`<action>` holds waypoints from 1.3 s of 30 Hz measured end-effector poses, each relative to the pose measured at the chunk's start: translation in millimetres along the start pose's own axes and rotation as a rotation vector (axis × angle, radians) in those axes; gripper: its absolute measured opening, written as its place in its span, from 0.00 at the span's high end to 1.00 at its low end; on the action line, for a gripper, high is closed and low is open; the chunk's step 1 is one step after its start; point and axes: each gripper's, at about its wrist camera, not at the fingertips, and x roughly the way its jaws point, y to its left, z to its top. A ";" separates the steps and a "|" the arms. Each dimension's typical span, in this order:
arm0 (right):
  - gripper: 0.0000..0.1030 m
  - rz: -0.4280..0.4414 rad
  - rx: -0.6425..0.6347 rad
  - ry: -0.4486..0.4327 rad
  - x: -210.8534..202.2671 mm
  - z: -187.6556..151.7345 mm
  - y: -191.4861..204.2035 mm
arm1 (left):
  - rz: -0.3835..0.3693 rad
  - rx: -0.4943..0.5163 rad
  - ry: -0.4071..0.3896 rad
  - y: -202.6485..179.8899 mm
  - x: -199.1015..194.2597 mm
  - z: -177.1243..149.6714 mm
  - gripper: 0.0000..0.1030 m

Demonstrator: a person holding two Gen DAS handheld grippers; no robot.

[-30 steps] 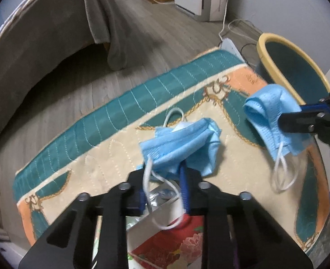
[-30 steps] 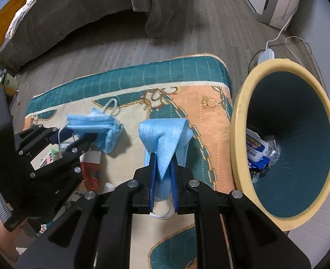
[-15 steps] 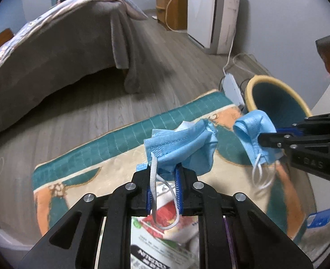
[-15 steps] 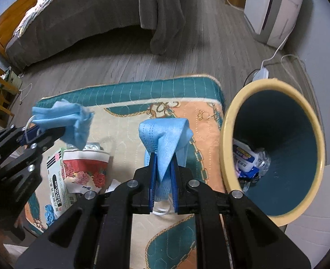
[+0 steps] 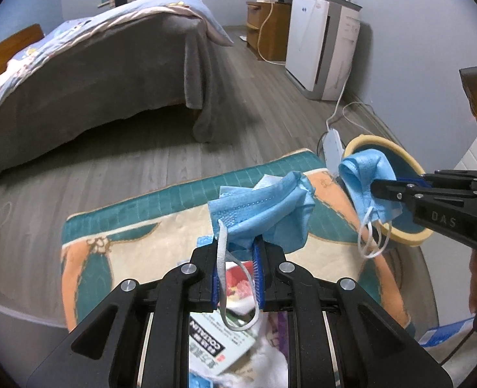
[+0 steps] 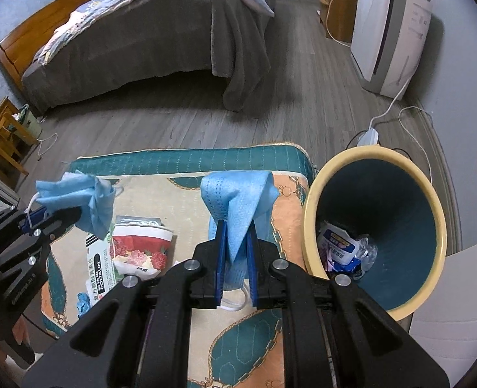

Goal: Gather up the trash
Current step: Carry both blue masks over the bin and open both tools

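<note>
Left wrist view: the left gripper (image 5: 238, 270) has its blue-lined fingers pinched tight on a crumpled face mask (image 5: 261, 216), soft pleated light-blue fabric bunched above the tips, one white ear loop (image 5: 235, 291) dangling in a long curve between the black arms. It hangs above a quilted mat (image 5: 135, 239) with a teal border, cream middle and orange corners stitched with gold chain patterns. Below the fingers, toward the mat's near edge, lie a flowered red and white wrapper (image 5: 238, 278), a printed pack (image 5: 216, 342) and white tissue. At the right the right gripper (image 5: 376, 190) comes in sideways, clamped on a second mask (image 5: 364, 181) of the same blue fabric, its loops hanging in front of the round bin (image 5: 410, 236), which has a thick cream rim and a dark teal inside and stands just off the mat's far right corner

Right wrist view: the right gripper (image 6: 235, 258) is closed on the second mask (image 6: 238, 197), folded into a smooth tent shape with dotted embossing, held above the mat's (image 6: 180, 190) right side and just beside the bin (image 6: 309, 226). Crushed packaging (image 6: 338, 249) lies at the bin's bottom. At the left edge the left gripper (image 6: 73, 215) grips the rumpled face mask (image 6: 76, 194) over the mat's far left corner, above the flowered wrapper (image 6: 141, 249) and printed pack (image 6: 99, 271). A grey-covered bed (image 6: 160, 32) stands on the wood floor beyond
</note>
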 end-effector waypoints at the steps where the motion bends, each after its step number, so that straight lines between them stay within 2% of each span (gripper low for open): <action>1: 0.89 0.000 -0.005 -0.005 -2.1 -0.1 1.9 | 0.002 0.001 0.003 -1.5 -1.8 -0.7 0.83; 11: 0.89 0.008 -0.026 -0.048 -17.3 0.7 1.0 | 0.012 0.025 0.001 -19.1 -19.9 -4.9 0.83; 18: 0.89 -0.002 -0.009 -0.068 -29.6 5.2 -15.2 | -0.030 0.028 -0.017 -35.6 -25.6 5.2 0.83; 24: 0.89 -0.041 0.032 -0.091 -41.7 8.3 -49.1 | -0.070 0.045 -0.016 -59.7 -20.7 15.8 0.83; 29: 0.89 -0.120 0.107 -0.095 -40.5 8.6 -88.3 | -0.107 0.076 -0.004 -83.9 -10.1 21.7 0.83; 39: 0.89 -0.161 0.333 -0.052 -26.4 -5.0 -166.4 | -0.186 0.165 0.054 -146.7 31.8 31.4 0.83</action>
